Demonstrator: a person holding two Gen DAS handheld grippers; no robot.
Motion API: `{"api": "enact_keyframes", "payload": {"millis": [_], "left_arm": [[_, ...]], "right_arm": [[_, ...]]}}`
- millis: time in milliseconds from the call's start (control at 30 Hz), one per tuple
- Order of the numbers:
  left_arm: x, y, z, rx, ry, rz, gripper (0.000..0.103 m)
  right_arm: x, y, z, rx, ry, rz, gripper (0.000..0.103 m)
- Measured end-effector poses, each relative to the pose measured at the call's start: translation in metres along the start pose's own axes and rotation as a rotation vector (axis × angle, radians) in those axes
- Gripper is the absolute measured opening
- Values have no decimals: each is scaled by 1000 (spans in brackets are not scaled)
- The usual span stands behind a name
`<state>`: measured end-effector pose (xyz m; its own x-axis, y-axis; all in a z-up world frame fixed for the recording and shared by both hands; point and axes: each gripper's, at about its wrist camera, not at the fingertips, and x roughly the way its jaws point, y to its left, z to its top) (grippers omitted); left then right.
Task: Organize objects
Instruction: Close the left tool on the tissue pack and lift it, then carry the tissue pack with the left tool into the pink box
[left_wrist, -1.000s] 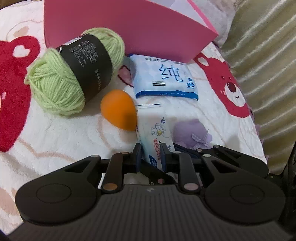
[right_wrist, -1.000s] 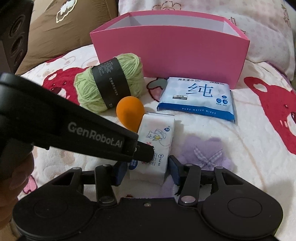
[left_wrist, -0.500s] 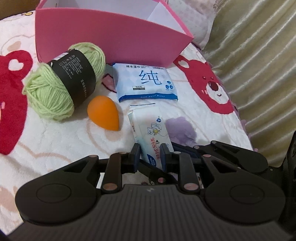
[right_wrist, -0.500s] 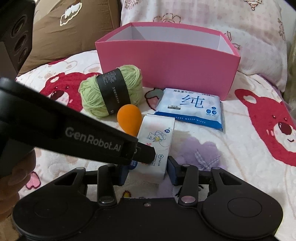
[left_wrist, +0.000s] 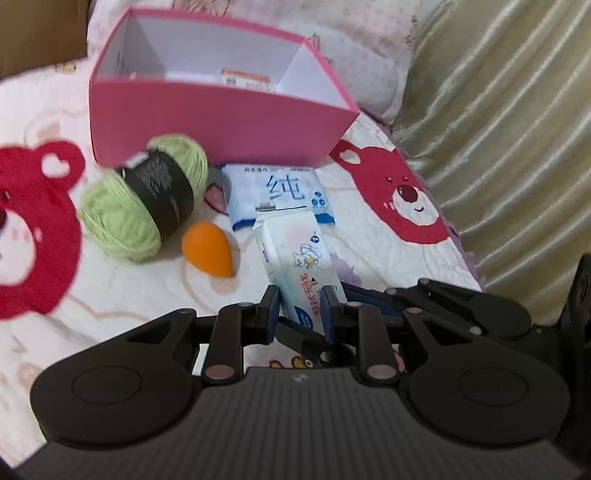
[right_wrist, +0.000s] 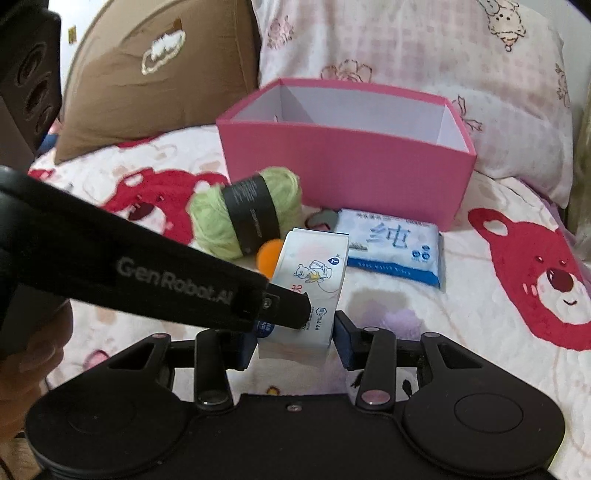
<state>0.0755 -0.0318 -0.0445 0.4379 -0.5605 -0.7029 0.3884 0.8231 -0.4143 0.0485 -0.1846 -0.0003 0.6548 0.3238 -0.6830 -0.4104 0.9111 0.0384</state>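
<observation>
My left tongs (left_wrist: 301, 308) are clamped on the near end of the white tissue pack (left_wrist: 299, 254), one finger on each narrow side, and the pack juts forward from them, tilted up off the blanket (left_wrist: 110, 317). My right tongs (right_wrist: 295, 341) bracket the same pack across its wider faces; their pads sit at or just off its sides, and I cannot tell whether they truly grip it or only flank it. So the pack is up in the air between both tools, in front of the pink box (left_wrist: 218, 122), which stands open further back with a labelled packet (left_wrist: 247, 79) already on its floor. Left on the blanket are the green yarn ball (left_wrist: 144, 206), the orange sponge egg (left_wrist: 208, 249) and the blue wet-wipe pack (left_wrist: 277, 192), all just before the box wall. To do this carry well I'd keep one firm grip, raise the pack clear of the near rim, and set it flat inside before letting go, since a soft pack can twist or slip.
</observation>
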Motion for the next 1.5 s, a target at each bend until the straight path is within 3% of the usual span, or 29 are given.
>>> {"api": "enact_keyframes", "payload": {"millis": [167, 400, 833, 1067, 1167, 1300, 1500], "left_arm": [[-20, -14, 6, 22, 5, 50, 22], [-41, -30, 14, 117, -8, 139, 24], [-84, -38, 67, 85, -37, 143, 23], [-90, -32, 96, -10, -5, 142, 24], [-96, -29, 106, -41, -3, 136, 24], [-100, -33, 117, -26, -23, 163, 24], [-95, -39, 135, -27, -83, 220, 25]], "right_arm": [[-16, -3, 6, 28, -40, 76, 48], [-23, 2, 15, 57, -78, 108, 48], [-48, -2, 74, 81, -110, 212, 48], [-45, -12, 101, 103, -63, 250, 48], [-47, -9, 107, 47, -94, 254, 48], [-46, -16, 121, 82, -90, 290, 48], [-39, -20, 147, 85, -79, 274, 48]]}}
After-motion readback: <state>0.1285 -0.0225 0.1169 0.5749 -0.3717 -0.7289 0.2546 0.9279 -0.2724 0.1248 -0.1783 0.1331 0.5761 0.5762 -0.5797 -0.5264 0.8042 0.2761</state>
